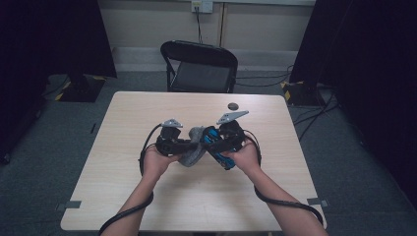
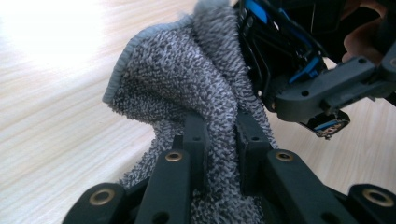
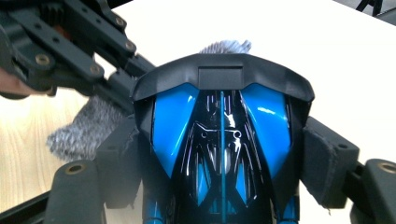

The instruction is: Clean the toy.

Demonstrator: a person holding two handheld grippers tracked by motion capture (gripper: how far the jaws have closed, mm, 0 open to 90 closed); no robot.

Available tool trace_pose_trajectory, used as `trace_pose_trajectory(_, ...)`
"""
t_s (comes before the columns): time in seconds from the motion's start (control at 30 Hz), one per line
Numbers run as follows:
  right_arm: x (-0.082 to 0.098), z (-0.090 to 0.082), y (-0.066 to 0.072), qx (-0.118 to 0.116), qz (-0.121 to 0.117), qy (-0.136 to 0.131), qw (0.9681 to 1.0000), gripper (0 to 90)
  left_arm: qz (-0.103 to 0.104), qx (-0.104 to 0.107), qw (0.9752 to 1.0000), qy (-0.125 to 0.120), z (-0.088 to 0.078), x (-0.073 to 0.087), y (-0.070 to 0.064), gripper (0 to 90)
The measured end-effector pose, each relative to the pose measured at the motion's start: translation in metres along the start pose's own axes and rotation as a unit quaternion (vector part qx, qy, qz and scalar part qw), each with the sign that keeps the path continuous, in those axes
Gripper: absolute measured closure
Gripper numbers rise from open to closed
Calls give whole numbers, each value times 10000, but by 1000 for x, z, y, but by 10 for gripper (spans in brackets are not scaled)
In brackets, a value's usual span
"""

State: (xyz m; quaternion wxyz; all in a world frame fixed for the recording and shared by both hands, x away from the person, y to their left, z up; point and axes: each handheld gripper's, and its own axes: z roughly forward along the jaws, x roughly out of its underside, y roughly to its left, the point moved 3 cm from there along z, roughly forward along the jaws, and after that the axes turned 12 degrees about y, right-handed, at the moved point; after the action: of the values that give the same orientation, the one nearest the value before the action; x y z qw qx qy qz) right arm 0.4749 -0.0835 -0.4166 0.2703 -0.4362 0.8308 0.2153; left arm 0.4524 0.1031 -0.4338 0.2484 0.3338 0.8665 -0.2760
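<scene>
The left gripper [image 2: 219, 133] was pinched shut on a fold of the grey towel [image 2: 187, 84], while the right gripper [image 3: 224, 158] had its jaws clamped on the flanks of a blue-and-black toy car [image 3: 222, 135]; both were held just above the table [image 1: 147, 113]. The cloth lay bunched against the car's side, directly ahead of the left jaws, so wiping appeared underway, with most of the body seemingly left to do. The car's long axis ran along the right gripper's jaws, its spoiler end pointing away from that hand.
</scene>
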Motion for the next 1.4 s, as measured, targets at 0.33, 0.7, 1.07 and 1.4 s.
trace_pose_trajectory(0.33,-6,-1,-2,35,123,-102,9999,258,125,125,9998,107,14,2,-16,775)
trace_pose_trajectory(0.7,-15,1,-5,85,185,-151,9997,258,330,235,9988,290,31,5,-32,775)
trace_pose_trajectory(1.07,-21,1,-9,54,313,-163,9994,258,462,334,9976,401,41,10,-42,775)
trace_pose_trajectory(1.4,-26,-2,-14,67,408,-220,9989,258,611,446,9957,535,51,15,-54,774)
